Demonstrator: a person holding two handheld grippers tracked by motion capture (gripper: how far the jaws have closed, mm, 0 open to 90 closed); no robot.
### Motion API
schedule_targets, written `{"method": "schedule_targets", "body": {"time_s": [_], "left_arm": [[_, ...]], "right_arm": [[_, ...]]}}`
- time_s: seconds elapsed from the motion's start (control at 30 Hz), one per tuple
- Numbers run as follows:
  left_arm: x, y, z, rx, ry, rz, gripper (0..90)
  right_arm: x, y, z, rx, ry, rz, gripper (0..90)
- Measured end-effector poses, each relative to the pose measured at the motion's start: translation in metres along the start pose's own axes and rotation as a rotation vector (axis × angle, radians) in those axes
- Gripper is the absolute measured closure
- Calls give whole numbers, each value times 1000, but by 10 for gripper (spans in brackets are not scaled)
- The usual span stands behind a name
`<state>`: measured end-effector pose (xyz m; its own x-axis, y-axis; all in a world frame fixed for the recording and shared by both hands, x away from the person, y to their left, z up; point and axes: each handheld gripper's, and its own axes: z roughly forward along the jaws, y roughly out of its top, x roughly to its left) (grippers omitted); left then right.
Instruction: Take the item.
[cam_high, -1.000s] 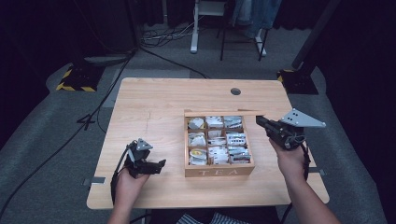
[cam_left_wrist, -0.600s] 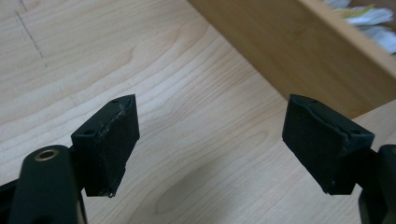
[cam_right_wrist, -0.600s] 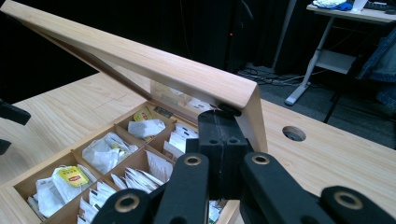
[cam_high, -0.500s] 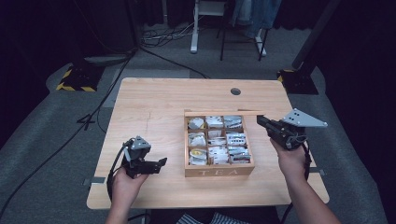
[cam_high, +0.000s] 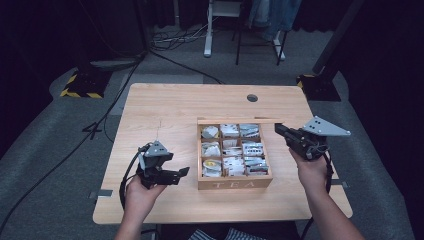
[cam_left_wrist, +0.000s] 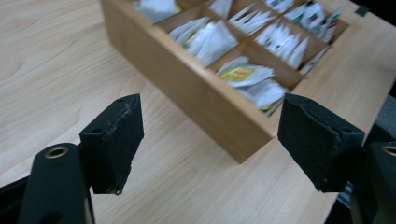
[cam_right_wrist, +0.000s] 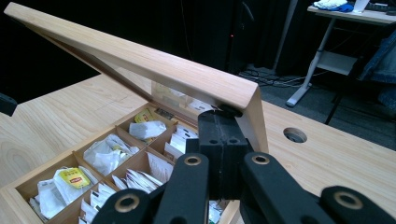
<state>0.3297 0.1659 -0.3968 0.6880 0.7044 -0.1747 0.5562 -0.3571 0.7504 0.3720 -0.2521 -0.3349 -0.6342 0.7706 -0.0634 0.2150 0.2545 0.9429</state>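
Here, 1 tea box (cam_high: 235, 183) w/ 9 compartments, 2 tools

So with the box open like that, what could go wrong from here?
The right claw is shut against the corner of the raised lid, so a slip could let the lid drop onto the tea bags. The left claw is open, near the tea box but not touching it, so nothing steadies the box if the lid gets tugged.

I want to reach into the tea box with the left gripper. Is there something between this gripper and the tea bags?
Only the box's own wall. The left gripper, jaws open, faces the tea box from outside its near corner, so the wooden side stands before the tea bags. From above, nothing visible covers them; the lid is up.
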Motion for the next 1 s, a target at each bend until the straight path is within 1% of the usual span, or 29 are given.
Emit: {"method": "schedule_targets", "body": {"time_s": [0.07, 0.2, 0.23, 0.27, 0.33, 0.37, 0.47, 0.6, 0.63, 0.7, 0.8, 0.9, 0.97, 1.0], "left_arm": [[-8, 5, 3, 3, -5, 21, 234], [-16, 13, 10, 6, -21, 48, 234], [-20, 18, 14, 6, -34, 52, 234], [-20, 18, 14, 6, -34, 52, 234], [-25, 24, 18, 6, -45, 73, 234], [-28, 26, 20, 5, -53, 75, 235], [-36, 35, 25, -3, -67, 106, 236], [-44, 42, 34, -22, -95, 102, 235], [-46, 43, 36, -28, -99, 106, 234], [-50, 47, 42, -26, -112, 117, 233], [-56, 52, 48, -22, -119, 125, 235], [-61, 58, 55, -36, -138, 131, 234], [-66, 61, 60, -46, -158, 135, 232], [-68, 63, 63, -48, -163, 142, 226]], "right_arm": [[0, 0, 0, 0, 0, 0, 900], [0, 0, 0, -1, 0, 3, 900], [-1, 1, 0, -2, 1, 3, 900], [-1, 1, 0, -2, 1, 3, 900], [-1, 1, 0, -2, 2, 5, 900], [-1, 1, 0, -2, 2, 5, 900], [-1, 1, 0, -3, 2, 4, 900], [-1, 1, 0, -3, 4, 4, 900], [-1, 1, 0, -2, 5, 4, 900], [-1, 1, 0, -3, 5, 3, 900], [-1, 1, 0, -1, 5, 5, 900], [-2, 1, 0, -1, 6, 5, 900], [-2, 1, 0, -1, 7, 6, 900], [-2, 1, 0, -2, 9, 6, 900]]}}
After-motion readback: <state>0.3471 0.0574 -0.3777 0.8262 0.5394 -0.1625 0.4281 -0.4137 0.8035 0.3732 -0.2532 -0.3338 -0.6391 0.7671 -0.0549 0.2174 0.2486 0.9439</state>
